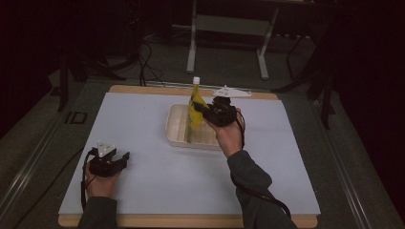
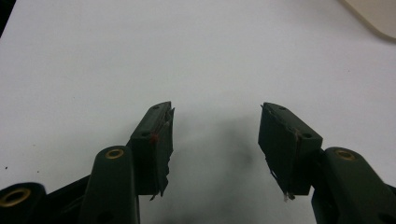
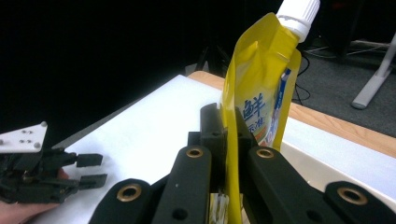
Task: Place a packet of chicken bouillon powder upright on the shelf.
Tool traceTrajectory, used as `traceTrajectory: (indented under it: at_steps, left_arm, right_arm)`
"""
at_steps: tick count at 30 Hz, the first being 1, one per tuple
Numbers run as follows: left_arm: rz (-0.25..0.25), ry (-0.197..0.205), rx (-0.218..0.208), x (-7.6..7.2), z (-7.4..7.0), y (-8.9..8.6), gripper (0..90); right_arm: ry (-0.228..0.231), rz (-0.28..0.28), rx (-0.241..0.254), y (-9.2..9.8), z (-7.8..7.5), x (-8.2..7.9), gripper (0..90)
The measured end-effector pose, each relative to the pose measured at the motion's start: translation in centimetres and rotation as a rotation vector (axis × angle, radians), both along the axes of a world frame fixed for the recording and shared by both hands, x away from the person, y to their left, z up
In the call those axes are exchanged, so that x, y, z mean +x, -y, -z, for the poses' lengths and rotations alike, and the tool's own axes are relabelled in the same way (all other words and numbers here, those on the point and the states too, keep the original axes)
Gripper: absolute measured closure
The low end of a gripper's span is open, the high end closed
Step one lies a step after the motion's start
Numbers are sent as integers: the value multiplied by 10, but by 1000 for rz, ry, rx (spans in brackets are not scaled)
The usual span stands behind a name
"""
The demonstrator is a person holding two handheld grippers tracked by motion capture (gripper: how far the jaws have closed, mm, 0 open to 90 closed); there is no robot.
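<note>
The right gripper [image 1: 203, 110] is clamped on a yellow pouch [image 1: 195, 110] with a white screw cap [image 1: 196, 80] — in the right gripper view its two black jaws press flat against either face of the pouch [image 3: 254, 93], pinching the foil low down, below the printed label. The pouch stands upright in that grip, cap [image 3: 299, 11] at the top, tilted slightly away from the gripper. In the high view it hangs over the cream tray [image 1: 177, 125], its lower end down inside the tray near the tray's left half; whether the bottom touches the tray floor cannot be told. The person's right hand [image 1: 229, 133] wraps the gripper body from the near right side of the tray, forearm coming up from the bottom edge.

The tray sits on the white table [image 1: 143, 191], toward its far side and a little right of the middle. The pouch cap rises above the tray's far rim, against the dark floor behind.

The left gripper [image 1: 125, 156] rests well apart from the tray, to its near left, low over the table and held in the left hand [image 1: 98, 183]. Its jaws stand wide apart with nothing between them — the left gripper view shows bare white table [image 2: 93, 60] in the gap and a corner of the tray [image 2: 373, 14] at the upper right. The right gripper view catches that left gripper [image 3: 91, 168] far off to the tray's left, its grey plate on top.
</note>
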State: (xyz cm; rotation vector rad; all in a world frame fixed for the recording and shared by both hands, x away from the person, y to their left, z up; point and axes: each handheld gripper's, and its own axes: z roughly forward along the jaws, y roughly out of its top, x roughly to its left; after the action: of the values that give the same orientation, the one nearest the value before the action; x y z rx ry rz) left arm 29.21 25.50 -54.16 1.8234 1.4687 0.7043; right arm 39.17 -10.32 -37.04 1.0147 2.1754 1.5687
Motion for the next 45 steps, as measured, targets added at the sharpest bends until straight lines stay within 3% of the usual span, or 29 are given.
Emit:
traceTrajectory:
  at_steps: [25, 45]
  left_arm:
    - [-3, 1, -1, 0, 0, 0, 444]
    - [-1, 0, -1, 0, 0, 0, 444]
  right_arm:
    - [-23, 39, -8, -10, 10, 8, 900]
    - [-88, 100, 10, -13, 18, 23, 900]
